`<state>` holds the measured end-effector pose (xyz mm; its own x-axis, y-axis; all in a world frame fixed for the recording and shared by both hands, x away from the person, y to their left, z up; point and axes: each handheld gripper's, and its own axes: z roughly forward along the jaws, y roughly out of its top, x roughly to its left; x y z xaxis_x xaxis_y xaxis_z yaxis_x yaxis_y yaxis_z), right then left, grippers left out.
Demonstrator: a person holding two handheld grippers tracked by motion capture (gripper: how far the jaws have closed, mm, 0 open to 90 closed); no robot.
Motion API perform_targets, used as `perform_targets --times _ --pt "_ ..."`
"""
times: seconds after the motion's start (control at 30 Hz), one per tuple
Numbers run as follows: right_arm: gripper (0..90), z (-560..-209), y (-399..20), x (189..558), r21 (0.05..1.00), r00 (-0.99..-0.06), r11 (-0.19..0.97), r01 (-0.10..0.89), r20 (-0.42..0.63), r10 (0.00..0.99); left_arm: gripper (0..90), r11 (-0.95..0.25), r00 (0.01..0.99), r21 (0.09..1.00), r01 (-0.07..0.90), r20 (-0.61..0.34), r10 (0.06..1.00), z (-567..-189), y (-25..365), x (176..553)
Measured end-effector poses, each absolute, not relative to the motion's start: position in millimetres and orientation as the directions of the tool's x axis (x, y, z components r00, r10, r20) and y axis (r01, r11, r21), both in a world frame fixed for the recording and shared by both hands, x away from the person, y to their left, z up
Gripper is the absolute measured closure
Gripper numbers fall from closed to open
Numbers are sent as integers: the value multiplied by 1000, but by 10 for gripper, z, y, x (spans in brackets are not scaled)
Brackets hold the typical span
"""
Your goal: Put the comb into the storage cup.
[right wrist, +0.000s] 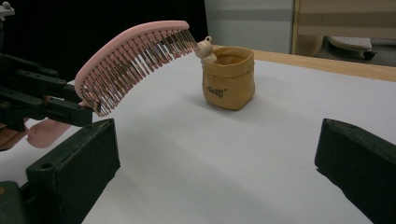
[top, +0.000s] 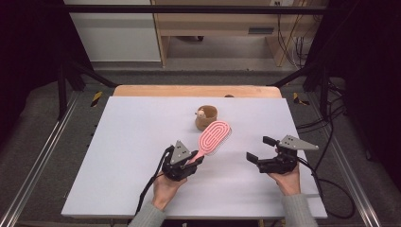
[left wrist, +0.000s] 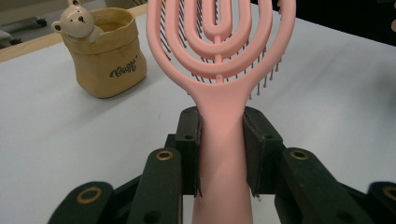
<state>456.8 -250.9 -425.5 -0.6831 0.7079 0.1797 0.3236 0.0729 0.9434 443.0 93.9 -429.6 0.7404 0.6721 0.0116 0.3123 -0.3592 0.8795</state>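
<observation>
The left gripper (top: 193, 163) is clamped on the handle of a pink vented hairbrush (top: 213, 136); in the left gripper view its two black pads press against either side of the handle (left wrist: 222, 140), just below the point where it widens into the looped head. The brush is held off the white table (top: 132, 142), its head slanting away toward one o'clock from the gripper in the high view. In the right gripper view the bristles (right wrist: 135, 65) point down at the table and the brush arches upward, with its far tip near the pouch.

A small tan fabric pouch (top: 206, 117) with a little bear figure (left wrist: 77, 21) on its rim stands upright on the table at about twelve o'clock from the brush head, just beyond it. From these angles it cannot be told whether the tip touches the bear.

The right gripper (top: 262, 150) sits at three o'clock from the brush, well apart from it, with its jaws spread wide and nothing between them.
</observation>
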Motion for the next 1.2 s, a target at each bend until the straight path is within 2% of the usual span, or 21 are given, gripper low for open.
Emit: perform_targets --times 0.63,1.2 --pt "4 -4138 -2332 4514 940 -684 51 339 208 699 698 -290 721 899 329 -40 692 -4382 949 4374" --pt "4 -4063 -2223 4472 937 -671 13 350 241 701 698 -252 697 913 322 -48 715 -4405 876 4336"
